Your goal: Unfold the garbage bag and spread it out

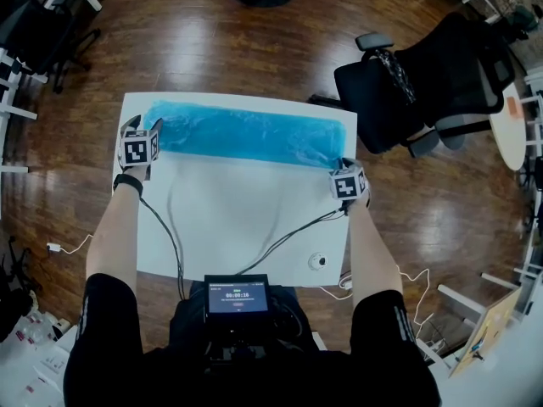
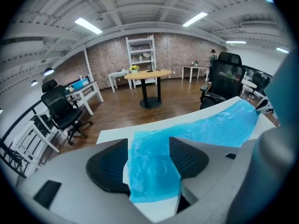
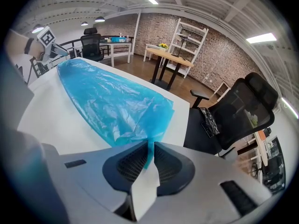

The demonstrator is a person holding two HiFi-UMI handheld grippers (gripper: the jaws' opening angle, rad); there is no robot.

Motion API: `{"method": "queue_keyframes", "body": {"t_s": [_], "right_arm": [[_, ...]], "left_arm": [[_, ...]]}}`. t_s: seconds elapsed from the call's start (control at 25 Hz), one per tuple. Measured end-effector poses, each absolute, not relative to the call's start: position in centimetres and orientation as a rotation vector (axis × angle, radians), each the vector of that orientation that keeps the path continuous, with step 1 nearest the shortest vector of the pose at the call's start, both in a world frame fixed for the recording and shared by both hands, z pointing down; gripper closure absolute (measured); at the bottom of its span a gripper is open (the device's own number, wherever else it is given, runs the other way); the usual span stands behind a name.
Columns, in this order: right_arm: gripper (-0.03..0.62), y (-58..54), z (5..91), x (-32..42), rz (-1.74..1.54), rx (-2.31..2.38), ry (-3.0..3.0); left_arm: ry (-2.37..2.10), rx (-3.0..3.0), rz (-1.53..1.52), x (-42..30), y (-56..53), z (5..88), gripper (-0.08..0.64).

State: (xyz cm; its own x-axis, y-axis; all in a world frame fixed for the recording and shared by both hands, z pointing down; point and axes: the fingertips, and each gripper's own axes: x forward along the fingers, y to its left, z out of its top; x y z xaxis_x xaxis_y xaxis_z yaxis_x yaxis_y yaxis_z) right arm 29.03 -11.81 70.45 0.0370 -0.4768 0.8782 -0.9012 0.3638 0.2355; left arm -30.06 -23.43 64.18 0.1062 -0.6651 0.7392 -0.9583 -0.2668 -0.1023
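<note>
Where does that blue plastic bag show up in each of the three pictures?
Head view: the bag lies stretched along the far edge of the table, upper middle.
Left gripper view: the bag runs from bottom centre up to the right.
Right gripper view: the bag spreads from bottom centre up to the left.
Shared landmark: the white table beneath it.

Head view is taken from overhead, faced steeply down on the table [image 1: 237, 227]. Left gripper view is set low at its 9 o'clock edge, right gripper view at 3 o'clock; both are faced inward, close along the garbage bag [image 1: 246, 132], which is shared by all three
</note>
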Motion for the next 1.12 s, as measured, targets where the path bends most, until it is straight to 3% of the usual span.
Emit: {"method": "queue_keyframes", "body": {"t_s": [0.6, 0.68, 1.12], "right_arm": [[0.536, -12.0, 70.4, 29.0, 0.526, 1.251, -1.634], [0.505, -12.2, 70.1, 29.3, 0.506, 1.256, -1.623], [0.495, -17.6, 62.9, 29.2, 0.324, 1.3, -1.767]], "left_arm": [[-1.464, 1.923, 1.129, -25.9, -22.0, 69.5, 0.291], [-1.459, 1.933, 1.128, -25.7, -22.1, 69.4, 0.291], [-1.441, 1.969, 1.142, -25.4, -22.2, 70.0, 0.291]]}}
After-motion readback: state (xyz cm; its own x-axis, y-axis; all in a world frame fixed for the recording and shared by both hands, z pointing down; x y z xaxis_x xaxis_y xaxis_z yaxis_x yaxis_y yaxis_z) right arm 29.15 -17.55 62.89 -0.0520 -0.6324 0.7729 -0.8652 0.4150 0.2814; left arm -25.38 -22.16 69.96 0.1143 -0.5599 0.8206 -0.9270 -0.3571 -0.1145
